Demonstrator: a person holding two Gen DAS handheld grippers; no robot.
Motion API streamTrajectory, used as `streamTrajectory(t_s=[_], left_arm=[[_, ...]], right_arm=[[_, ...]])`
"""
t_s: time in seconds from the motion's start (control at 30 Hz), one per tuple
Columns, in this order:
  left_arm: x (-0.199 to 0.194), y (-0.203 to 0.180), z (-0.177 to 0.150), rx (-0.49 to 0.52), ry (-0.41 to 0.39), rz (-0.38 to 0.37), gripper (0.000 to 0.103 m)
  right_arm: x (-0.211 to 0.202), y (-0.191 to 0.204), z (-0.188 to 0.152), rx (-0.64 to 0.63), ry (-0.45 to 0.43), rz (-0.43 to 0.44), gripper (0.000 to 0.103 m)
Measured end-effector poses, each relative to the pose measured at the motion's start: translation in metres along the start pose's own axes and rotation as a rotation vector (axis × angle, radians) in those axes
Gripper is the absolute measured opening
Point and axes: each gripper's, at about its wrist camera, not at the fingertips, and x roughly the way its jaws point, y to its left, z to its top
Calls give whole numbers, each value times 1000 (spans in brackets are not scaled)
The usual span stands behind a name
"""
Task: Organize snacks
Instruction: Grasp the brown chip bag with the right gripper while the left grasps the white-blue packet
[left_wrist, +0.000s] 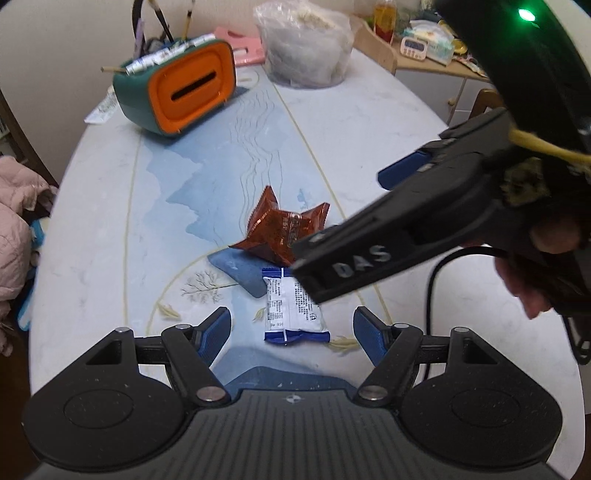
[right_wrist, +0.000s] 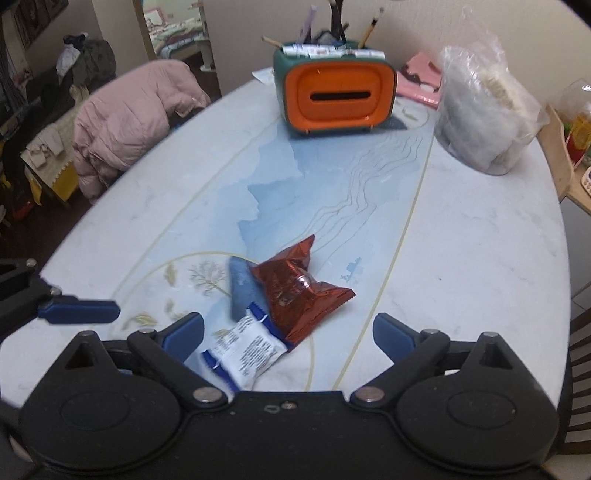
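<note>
Two snack packets lie touching near the middle of the table (right_wrist: 461, 258): a white-and-blue packet (left_wrist: 293, 308) lying flat, and a red foil packet (left_wrist: 284, 230) at its 12 o'clock in the left wrist view, puffed and crumpled, one corner overlapping the white one. In the right wrist view the red foil packet (right_wrist: 301, 291) sits at about 1 o'clock of the white-and-blue packet (right_wrist: 243, 354).

The left gripper (left_wrist: 291, 328) is held wide open and empty, the white packet lying between its blue pads (left_wrist: 214, 332). The right gripper (right_wrist: 288, 336) is likewise spread open, nothing gripped, with both packets framed between its fingers.

At 12 o'clock, well apart from the snacks, a green-and-orange organizer box (right_wrist: 336, 92) stands with pens upright in its top; a clear plastic bag (right_wrist: 480, 110) sits at 1 o'clock, and a pink jacket (right_wrist: 125, 122) is draped over a chair at 10 o'clock.

The step in hand is judged to be the approach for a first pickup; no packet is yet lifted. Next, one gripper should be lowered over a single packet and closed on it without dragging its neighbour, since the overlap could pull both together.
</note>
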Motion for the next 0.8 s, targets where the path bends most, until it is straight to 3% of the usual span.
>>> streamTrajectory(t_s=[0.4,0.8], left_arm=[[72,11,4,-16,72,16,73],[109,19,4,-90,116,-25,73]], right_arm=[[74,1,20,-82,54,-34,91],[107,2,21,-83,85,-23,90]])
